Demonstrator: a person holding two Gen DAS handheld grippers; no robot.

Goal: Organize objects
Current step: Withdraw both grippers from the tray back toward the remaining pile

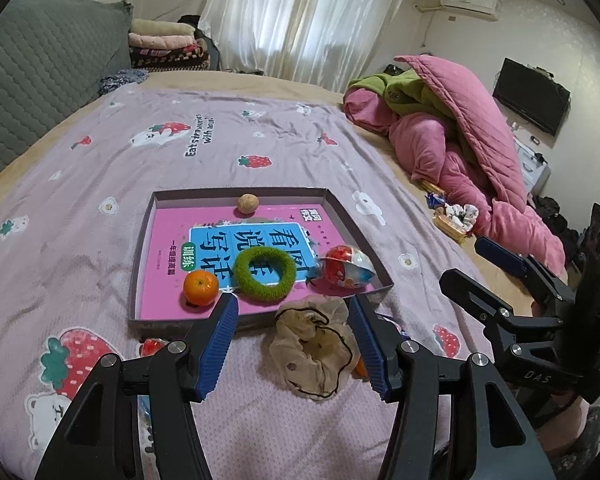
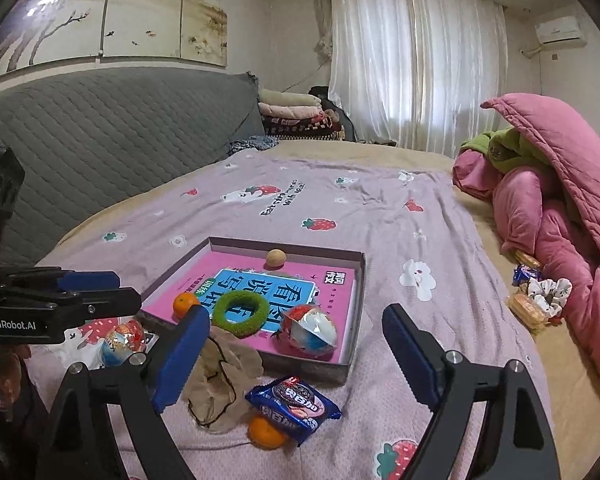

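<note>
- Hovering my left gripper (image 1: 292, 344), fingers spread, nothing pinched, beige scrunchie (image 1: 314, 350) lying between them.
- My right gripper (image 2: 296, 364) gapes empty; cookie pack (image 2: 294, 408) just ahead, tray (image 2: 354, 344) beyond.

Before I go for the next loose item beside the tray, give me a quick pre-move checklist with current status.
1. Left gripper empty: ok, jaws open, straddling the beige scrunchie without pressing it.
2. Right gripper empty: ok, jaws wide, nothing between the pads.
3. Loose items in view: ok, cookie packet lies partly over an orange in front of the tray.
4. Free space in tray: ok, bare book cover between the walnut and green ring.
5. Grippers apart: ok.
6. Second foil egg reachable: cannot tell, partly hidden.
</note>
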